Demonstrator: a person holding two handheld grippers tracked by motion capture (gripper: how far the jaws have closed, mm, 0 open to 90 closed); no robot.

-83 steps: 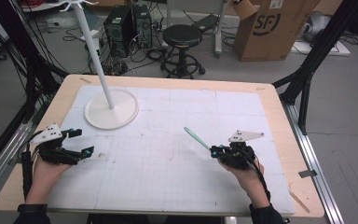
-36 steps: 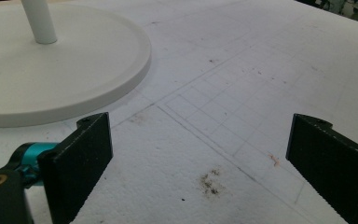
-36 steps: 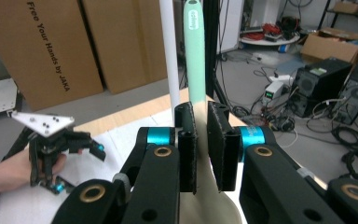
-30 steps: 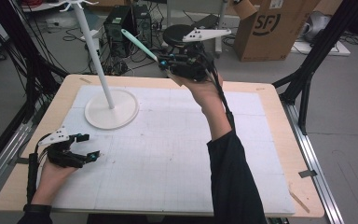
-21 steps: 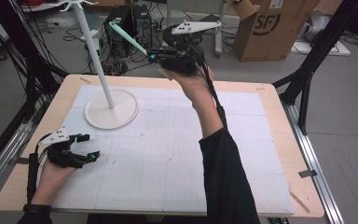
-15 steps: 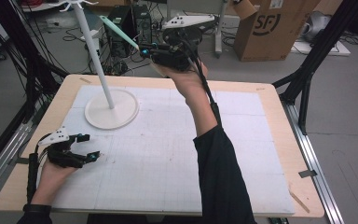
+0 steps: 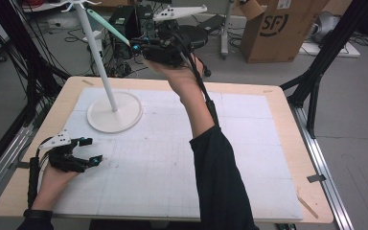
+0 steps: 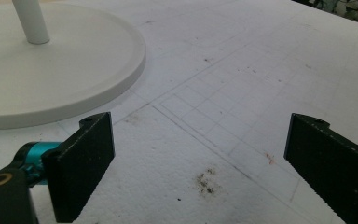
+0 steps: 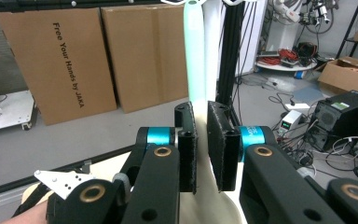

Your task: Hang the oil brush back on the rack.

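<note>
Left gripper (image 7: pixel 87 149): lower left of the high view, resting low over the white gridded mat (image 7: pixel 249 158), held in the person's left hand (image 7: pixel 52 175). Jaws wide apart, nothing between them; in the left gripper view they frame bare mat.

Table (image 7: pixel 287 120): pale wood edge showing around the mat.

Stand base (image 7: pixel 114 111): white round disc, left of centre on the mat, above the left gripper in the frame; seen at upper left in the left gripper view (image 8: pixel 51 70).

Stand pole (image 7: pixel 97 57): white, rising from the base toward the upper left of the frame.

Right gripper (image 7: pixel 133 46): upper centre of the high view, raised well above the table on an outstretched arm in a dark sleeve (image 7: pixel 220 182). Jaws clamped on a mint-green stick.

Mint-green stick (image 7: pixel 108 26): projects from the right gripper up-left, its far end near the pole's top; in the right gripper view (image 9: pixel 195 56) it runs straight up beside the pole.

Cardboard boxes (image 9: pixel 84 56): on the floor beyond.
</note>
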